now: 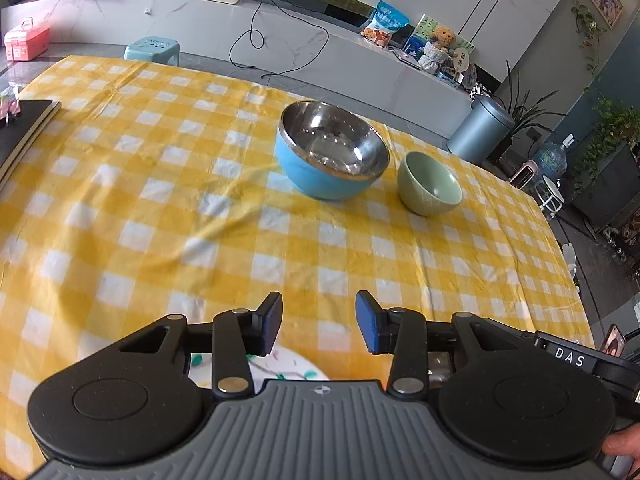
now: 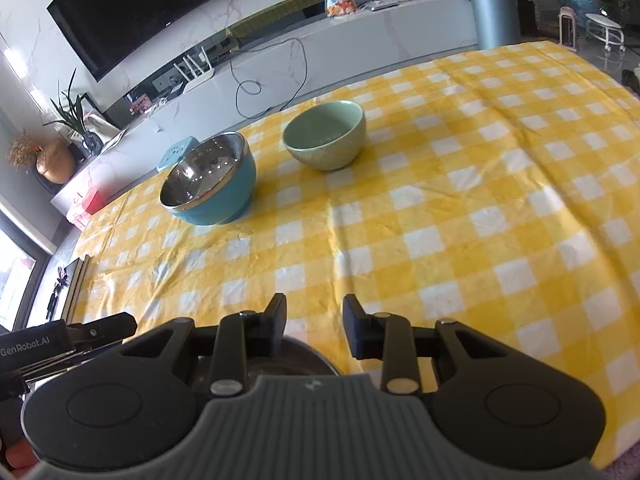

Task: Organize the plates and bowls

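A blue bowl with a steel inside [image 1: 332,152] [image 2: 208,180] stands upright on the yellow checked tablecloth [image 1: 160,208] [image 2: 480,200]. Close beside it stands a smaller pale green bowl [image 1: 430,184] [image 2: 326,136], also upright. My left gripper [image 1: 319,314] is well short of both bowls, open, with only cloth between its blue pads. A white plate with a coloured pattern [image 1: 280,366] peeks out beneath it. My right gripper [image 2: 315,314] is open too, nothing between its fingers. A dark round metal dish [image 2: 296,360] lies under it, mostly hidden.
Dark flat books [image 1: 24,128] lie at the table's left edge. The other hand-held gripper shows at the side of each view [image 1: 572,356] [image 2: 60,340]. Beyond the far table edge are a stool [image 1: 152,50], a white cabinet and a grey bin [image 1: 480,128].
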Action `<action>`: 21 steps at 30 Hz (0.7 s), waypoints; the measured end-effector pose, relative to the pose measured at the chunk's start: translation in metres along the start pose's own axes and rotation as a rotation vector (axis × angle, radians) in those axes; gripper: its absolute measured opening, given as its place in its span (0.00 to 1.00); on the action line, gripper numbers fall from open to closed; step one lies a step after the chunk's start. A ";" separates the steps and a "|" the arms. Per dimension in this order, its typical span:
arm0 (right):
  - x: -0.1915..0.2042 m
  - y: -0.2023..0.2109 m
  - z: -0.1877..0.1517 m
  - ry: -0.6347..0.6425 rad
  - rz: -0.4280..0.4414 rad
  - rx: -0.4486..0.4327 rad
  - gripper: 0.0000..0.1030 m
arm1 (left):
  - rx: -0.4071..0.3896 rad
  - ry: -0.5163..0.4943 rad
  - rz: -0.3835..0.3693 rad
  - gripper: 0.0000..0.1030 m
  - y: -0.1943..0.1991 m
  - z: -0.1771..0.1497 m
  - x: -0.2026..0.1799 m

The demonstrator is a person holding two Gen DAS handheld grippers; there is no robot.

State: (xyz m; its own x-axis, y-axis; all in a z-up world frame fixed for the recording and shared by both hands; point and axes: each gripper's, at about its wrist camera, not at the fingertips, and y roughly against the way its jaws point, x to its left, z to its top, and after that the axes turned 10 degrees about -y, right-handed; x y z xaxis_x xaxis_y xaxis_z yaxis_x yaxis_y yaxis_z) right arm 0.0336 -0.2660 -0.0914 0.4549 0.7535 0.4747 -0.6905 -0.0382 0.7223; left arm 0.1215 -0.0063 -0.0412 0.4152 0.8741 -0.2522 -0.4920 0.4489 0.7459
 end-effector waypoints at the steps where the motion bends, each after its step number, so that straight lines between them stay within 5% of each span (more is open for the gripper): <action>1: 0.004 -0.005 0.005 0.009 0.003 0.010 0.29 | -0.001 -0.001 -0.004 0.45 -0.003 0.005 0.003; 8: 0.036 -0.043 0.048 0.041 0.055 0.089 0.30 | 0.000 -0.020 -0.001 0.45 -0.024 0.050 0.020; 21: 0.090 -0.109 0.111 0.080 0.056 0.093 0.29 | 0.035 -0.022 0.067 0.45 -0.095 0.112 0.036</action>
State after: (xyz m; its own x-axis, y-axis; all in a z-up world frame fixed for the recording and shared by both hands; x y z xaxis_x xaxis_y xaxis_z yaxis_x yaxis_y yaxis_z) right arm 0.2124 -0.2674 -0.0714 0.3680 0.7984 0.4766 -0.6568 -0.1396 0.7410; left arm 0.2685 -0.0385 -0.0518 0.3995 0.8973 -0.1876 -0.4920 0.3826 0.7820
